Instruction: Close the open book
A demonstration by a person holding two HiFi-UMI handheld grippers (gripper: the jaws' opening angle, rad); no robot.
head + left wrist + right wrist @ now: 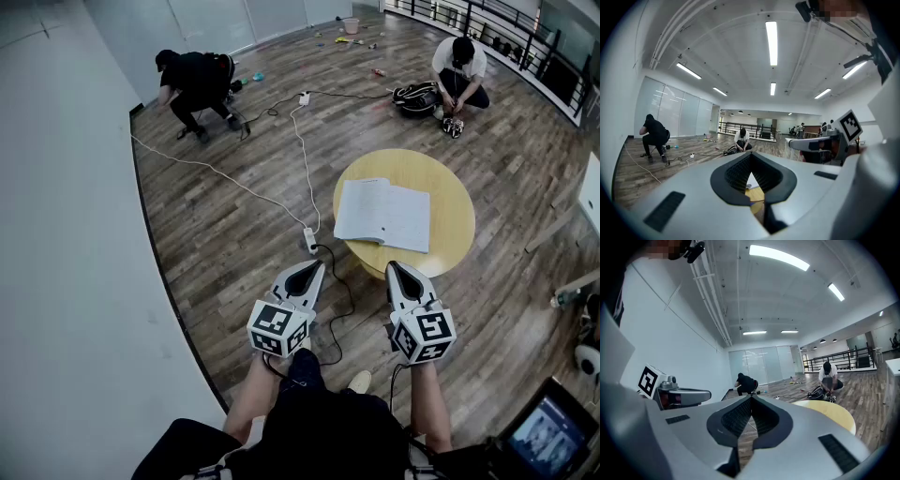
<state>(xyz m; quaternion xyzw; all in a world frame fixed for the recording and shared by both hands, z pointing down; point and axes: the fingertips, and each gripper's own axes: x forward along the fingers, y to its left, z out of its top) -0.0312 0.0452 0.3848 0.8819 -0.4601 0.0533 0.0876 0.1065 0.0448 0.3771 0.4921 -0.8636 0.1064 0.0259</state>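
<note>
L gripper [307,268] & R gripper [395,268] held side by side in front of the person [319,433]. Both have jaws pressed together w/ nothing btwn them, tips just short of the round table [452,197]. Open book [382,214] lies flat on the tabletop, pages up, apart from both grippers. White power strip [309,240] on floor [225,234], just left of table.

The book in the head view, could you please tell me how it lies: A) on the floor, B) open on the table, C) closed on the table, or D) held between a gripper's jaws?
B: the book lies open, pages up, on the round table.
</note>
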